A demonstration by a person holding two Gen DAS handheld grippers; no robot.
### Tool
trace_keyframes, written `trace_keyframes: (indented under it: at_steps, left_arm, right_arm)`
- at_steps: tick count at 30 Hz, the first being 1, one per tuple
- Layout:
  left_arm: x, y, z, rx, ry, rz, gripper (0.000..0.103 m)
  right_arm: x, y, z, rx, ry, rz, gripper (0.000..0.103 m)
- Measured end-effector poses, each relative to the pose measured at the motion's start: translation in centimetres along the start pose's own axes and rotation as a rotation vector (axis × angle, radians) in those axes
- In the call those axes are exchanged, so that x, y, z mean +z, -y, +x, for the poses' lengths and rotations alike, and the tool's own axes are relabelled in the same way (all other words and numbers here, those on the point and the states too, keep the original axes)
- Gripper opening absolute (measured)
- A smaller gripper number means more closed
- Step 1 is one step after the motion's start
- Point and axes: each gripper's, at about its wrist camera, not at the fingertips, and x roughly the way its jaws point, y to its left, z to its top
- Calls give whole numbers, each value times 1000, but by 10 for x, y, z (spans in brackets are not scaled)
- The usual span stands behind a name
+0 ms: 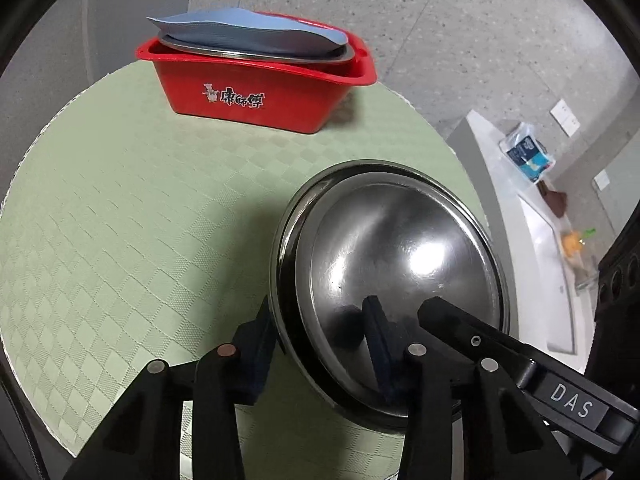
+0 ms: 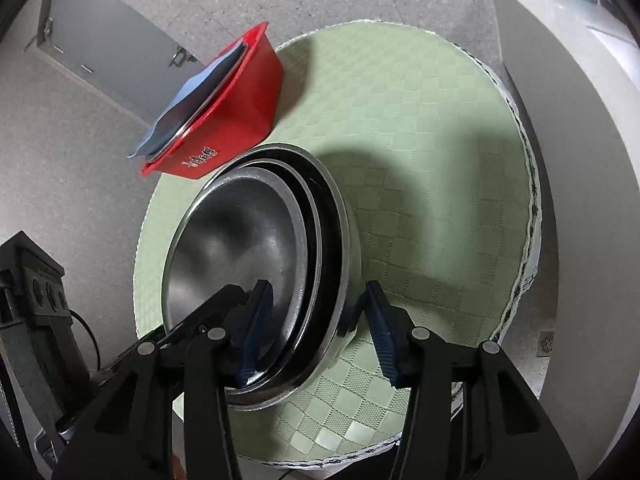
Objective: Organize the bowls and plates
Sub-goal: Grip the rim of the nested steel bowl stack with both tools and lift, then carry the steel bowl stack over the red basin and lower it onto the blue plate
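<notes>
A nested stack of steel bowls [image 1: 396, 256] [image 2: 256, 272] is held tilted above a round table with a green checked cloth [image 1: 120, 208] [image 2: 420, 128]. My left gripper [image 1: 320, 344] straddles the stack's rim, one pad outside and one inside the top bowl. My right gripper [image 2: 316, 320] also straddles the stack's rim from the opposite side, one pad inside and one against the outer wall. A red tub [image 1: 256, 92] [image 2: 236, 120] at the table's far edge holds a steel plate [image 1: 256, 54] under blue plates [image 1: 248, 30].
A white counter [image 1: 532, 216] [image 2: 568, 128] curves along the right of the table, with a blue packet [image 1: 526, 152] and small items on it. Grey speckled floor [image 1: 400, 20] surrounds the table. A grey cabinet door [image 2: 108, 36] is beyond the tub.
</notes>
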Motion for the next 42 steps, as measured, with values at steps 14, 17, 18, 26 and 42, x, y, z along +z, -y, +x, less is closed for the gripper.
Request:
trace_keyframes:
  at_steps: [14, 17, 18, 26, 42]
  left_arm:
    - [35, 11, -67, -38, 167, 57, 37]
    - [54, 10, -81, -31, 217, 57, 37]
    - [62, 10, -83, -21, 230, 56, 37]
    - [119, -6, -79, 48, 284, -9, 39]
    - [212, -29, 13, 162, 173, -147, 38]
  right_arm:
    - [23, -41, -44, 20, 113, -81, 49]
    - [45, -58, -52, 46, 140, -120, 49]
    - [51, -63, -53, 55, 146, -134, 49]
    - [125, -107, -24, 129, 140, -241, 49]
    - [205, -133, 87, 162, -52, -327, 49]
